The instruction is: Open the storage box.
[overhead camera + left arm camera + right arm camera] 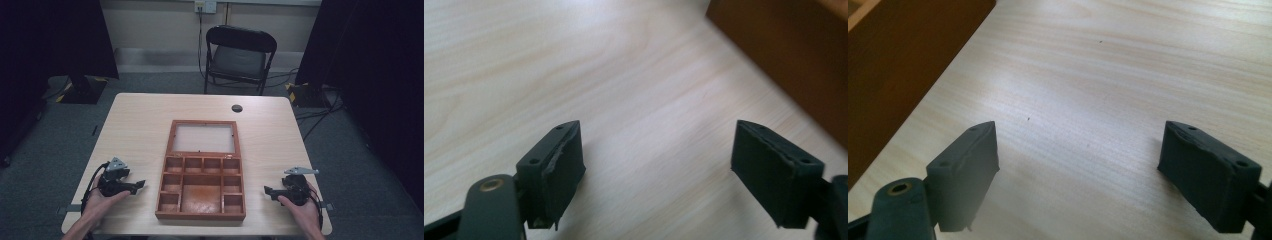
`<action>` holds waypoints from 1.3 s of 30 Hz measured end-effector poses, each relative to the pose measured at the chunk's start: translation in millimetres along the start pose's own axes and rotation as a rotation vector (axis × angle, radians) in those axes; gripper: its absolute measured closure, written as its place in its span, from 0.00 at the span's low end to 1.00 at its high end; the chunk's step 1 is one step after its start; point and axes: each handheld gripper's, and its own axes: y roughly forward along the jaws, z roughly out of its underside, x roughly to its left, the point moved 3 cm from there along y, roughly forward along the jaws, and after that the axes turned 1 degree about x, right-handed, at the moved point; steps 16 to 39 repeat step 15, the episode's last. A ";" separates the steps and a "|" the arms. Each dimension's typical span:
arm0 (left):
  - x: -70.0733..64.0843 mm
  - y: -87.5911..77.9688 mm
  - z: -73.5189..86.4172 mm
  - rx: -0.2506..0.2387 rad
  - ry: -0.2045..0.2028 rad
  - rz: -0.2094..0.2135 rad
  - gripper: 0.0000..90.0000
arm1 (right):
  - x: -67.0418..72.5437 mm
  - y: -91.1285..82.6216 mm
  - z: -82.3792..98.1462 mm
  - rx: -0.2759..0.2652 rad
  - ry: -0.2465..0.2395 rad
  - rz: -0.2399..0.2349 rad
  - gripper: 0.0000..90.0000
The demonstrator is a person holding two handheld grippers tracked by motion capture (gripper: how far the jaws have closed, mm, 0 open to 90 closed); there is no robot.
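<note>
A wooden compartment box (201,192) sits at the middle of the table (140,120) near its front edge, its glass-paned lid (204,137) lying open toward the far edge. The left gripper (140,185) rests near the front-left corner, jaws spread wide — holding nothing. The right gripper (266,190) rests near the front-right corner, likewise spread and empty.

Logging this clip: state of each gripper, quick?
Left gripper: open, holding nothing.
Right gripper: open, holding nothing.

Reddish-brown wooden box (201,186); pale wood-grain table (145,120); black chair (240,55); black tools; grey carpet (60,145).
</note>
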 end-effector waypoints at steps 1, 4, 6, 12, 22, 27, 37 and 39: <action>-0.9 0.7 0.3 -0.005 0.013 -0.008 0.20 | 0.0 0.5 0.0 -0.003 0.000 0.011 0.17; 0.5 3.2 0.7 -0.024 0.018 -0.017 0.17 | 1.8 4.8 2.2 -0.010 -0.084 0.092 0.16; 2.6 4.8 1.6 -0.040 0.015 -0.017 0.14 | 1.4 8.6 2.9 -0.031 -0.099 0.106 0.08; 3.1 6.9 1.3 -0.053 0.000 -0.036 0.12 | -0.8 14.6 3.1 -0.049 -0.093 0.130 0.00; 3.3 8.0 0.4 -0.051 -0.004 -0.036 0.11 | -1.4 15.4 1.9 -0.050 -0.086 0.135 0.00; 3.3 8.0 0.4 -0.051 -0.004 -0.036 0.11 | -1.4 15.4 1.9 -0.050 -0.086 0.135 0.00; 3.3 8.0 0.4 -0.051 -0.004 -0.036 0.11 | -1.4 15.4 1.9 -0.050 -0.086 0.135 0.00; 3.3 8.0 0.4 -0.051 -0.004 -0.036 0.11 | -1.4 15.4 1.9 -0.050 -0.086 0.135 0.00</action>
